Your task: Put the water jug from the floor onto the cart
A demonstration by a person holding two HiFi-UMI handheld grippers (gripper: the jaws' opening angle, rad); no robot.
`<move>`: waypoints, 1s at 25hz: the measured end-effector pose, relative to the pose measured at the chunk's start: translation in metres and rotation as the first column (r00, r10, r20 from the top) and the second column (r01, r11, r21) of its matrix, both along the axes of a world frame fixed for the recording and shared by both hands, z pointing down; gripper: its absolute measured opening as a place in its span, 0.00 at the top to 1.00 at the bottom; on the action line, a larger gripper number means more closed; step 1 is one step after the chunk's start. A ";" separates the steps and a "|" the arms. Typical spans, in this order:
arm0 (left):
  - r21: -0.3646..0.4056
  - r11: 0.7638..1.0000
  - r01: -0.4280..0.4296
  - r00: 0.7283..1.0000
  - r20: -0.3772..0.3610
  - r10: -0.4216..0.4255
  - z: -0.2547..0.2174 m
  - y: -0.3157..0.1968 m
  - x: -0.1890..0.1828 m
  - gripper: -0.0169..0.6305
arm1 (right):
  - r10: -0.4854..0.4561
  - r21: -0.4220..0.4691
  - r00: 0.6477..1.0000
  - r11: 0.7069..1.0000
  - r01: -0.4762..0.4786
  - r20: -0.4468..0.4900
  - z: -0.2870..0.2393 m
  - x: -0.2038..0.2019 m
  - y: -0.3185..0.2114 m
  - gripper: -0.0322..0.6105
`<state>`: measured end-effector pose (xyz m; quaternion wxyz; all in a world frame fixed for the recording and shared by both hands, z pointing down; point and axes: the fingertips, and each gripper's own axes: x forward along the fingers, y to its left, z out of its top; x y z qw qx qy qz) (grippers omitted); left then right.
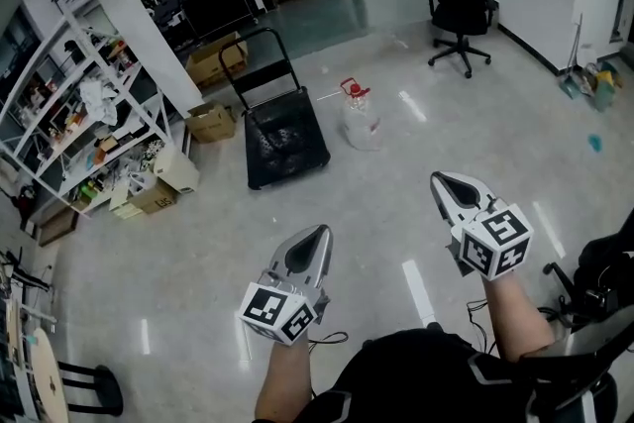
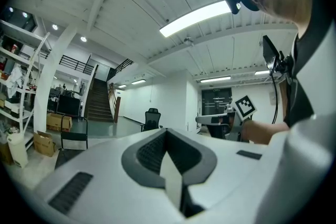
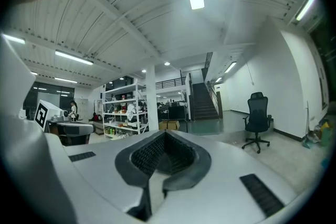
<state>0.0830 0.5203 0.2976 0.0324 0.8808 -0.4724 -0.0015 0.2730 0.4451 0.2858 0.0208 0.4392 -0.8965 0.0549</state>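
Shelving [image 1: 89, 114]: cluttered, far to my left.
Cart [image 1: 285, 146]: black, on the floor ahead of me.
Water jug [image 1: 361, 121]: standing on the floor just right of the cart.
My left tongs [image 1: 318, 233]: pinched together, empty.
My right tongs [image 1: 440, 179]: pinched together, empty, well apart from the jug.

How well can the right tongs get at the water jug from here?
Likely not yet: the right tongs are shut and well short of the water jug across bare floor. Nothing blocks the way; stepping closer should do.

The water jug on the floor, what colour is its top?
Its top is red, on a clear water jug; the head view shows it best.
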 end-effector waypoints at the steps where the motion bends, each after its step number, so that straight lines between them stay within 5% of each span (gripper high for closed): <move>1: 0.002 1.000 -0.002 1.000 -0.004 0.002 0.000 0.000 -0.004 0.98 | 0.001 0.002 1.000 1.000 -0.001 0.003 0.000 -0.003 0.000 0.95; 15: -0.037 0.996 -0.075 0.996 -0.047 0.074 0.023 -0.021 -0.070 0.97 | 0.039 -0.031 0.999 0.999 -0.040 -0.038 0.020 -0.073 -0.011 0.95; 25: -0.049 0.998 -0.042 0.998 -0.041 0.040 0.020 -0.135 -0.068 0.97 | 0.012 -0.035 1.000 0.999 -0.011 0.008 0.024 -0.071 -0.127 0.95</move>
